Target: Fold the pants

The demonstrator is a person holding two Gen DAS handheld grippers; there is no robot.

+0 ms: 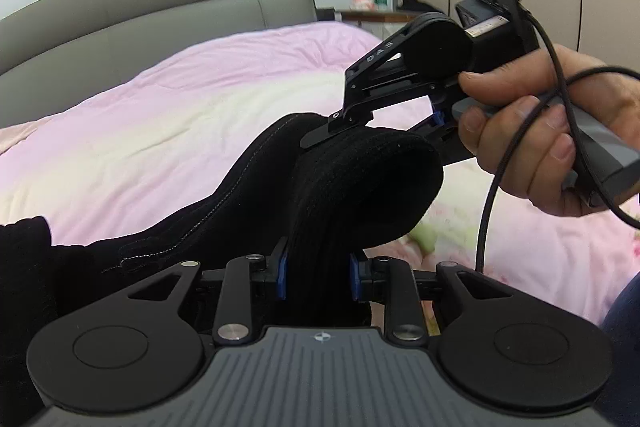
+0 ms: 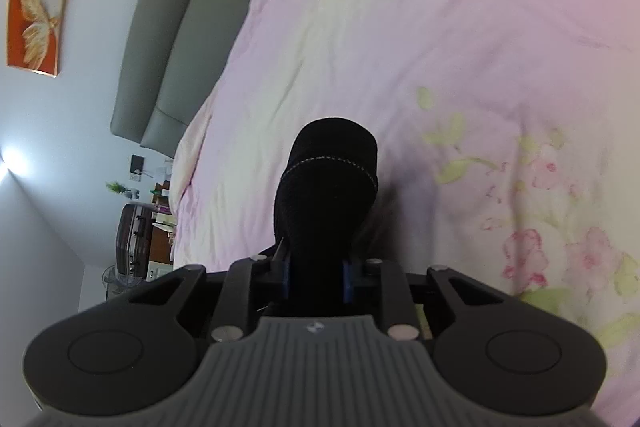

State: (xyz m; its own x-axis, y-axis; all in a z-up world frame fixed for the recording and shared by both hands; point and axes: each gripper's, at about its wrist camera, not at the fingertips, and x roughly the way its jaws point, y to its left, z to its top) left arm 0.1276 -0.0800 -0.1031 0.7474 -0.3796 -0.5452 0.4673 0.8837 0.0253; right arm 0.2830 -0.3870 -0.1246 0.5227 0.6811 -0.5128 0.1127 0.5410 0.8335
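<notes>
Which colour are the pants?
Black pants with pale stitching, shown best in the left wrist view.

Bed (image 1: 168, 131) with pink quilt (image 2: 420, 27) – flower print on the part farthest from the grey headboard (image 1: 160, 7) – black pants (image 1: 224, 211) lifted above it.

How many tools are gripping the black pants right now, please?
2. The left tool clamps a bunched fold at the bottom of its own view; the right tool pinches the black pants from above, held by a hand.
</notes>
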